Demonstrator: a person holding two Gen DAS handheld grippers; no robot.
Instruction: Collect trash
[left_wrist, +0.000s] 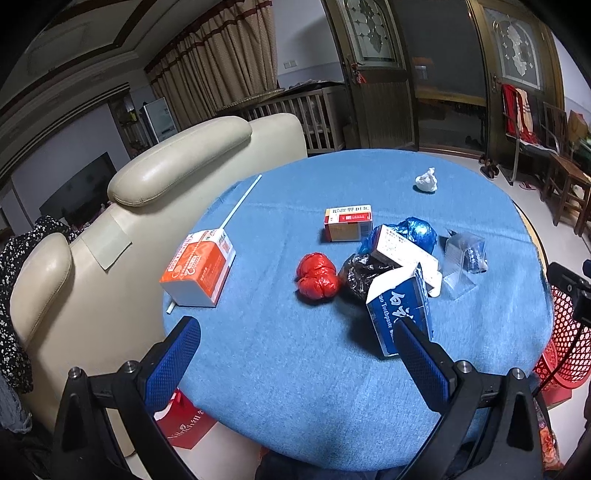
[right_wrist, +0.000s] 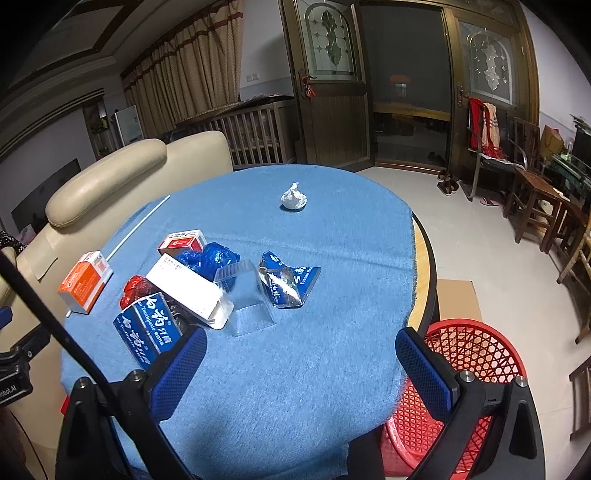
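Trash lies scattered on a round table under a blue cloth (left_wrist: 280, 354) (right_wrist: 332, 236). I see an orange box (left_wrist: 199, 271) (right_wrist: 85, 280), a red crumpled bag (left_wrist: 317, 277), a small red-and-white box (left_wrist: 348, 222) (right_wrist: 182, 240), a blue toothpaste box (left_wrist: 400, 312) (right_wrist: 147, 330), a long white box (right_wrist: 188, 290), a blue bag (right_wrist: 210, 260), a clear plastic tray (right_wrist: 245, 299), a blue foil wrapper (right_wrist: 288, 280) and a crumpled white tissue (left_wrist: 426, 181) (right_wrist: 293, 198). My left gripper (left_wrist: 297, 332) hovers open near the table's front edge. My right gripper (right_wrist: 301, 345) is open too, holding nothing.
A red mesh basket (right_wrist: 461, 369) (left_wrist: 569, 343) stands on the floor by the table's right edge. A cream leather sofa (left_wrist: 147, 173) presses against the left side. A white straw (left_wrist: 240, 201) lies by the orange box. Wooden chairs (right_wrist: 535, 199) stand at far right.
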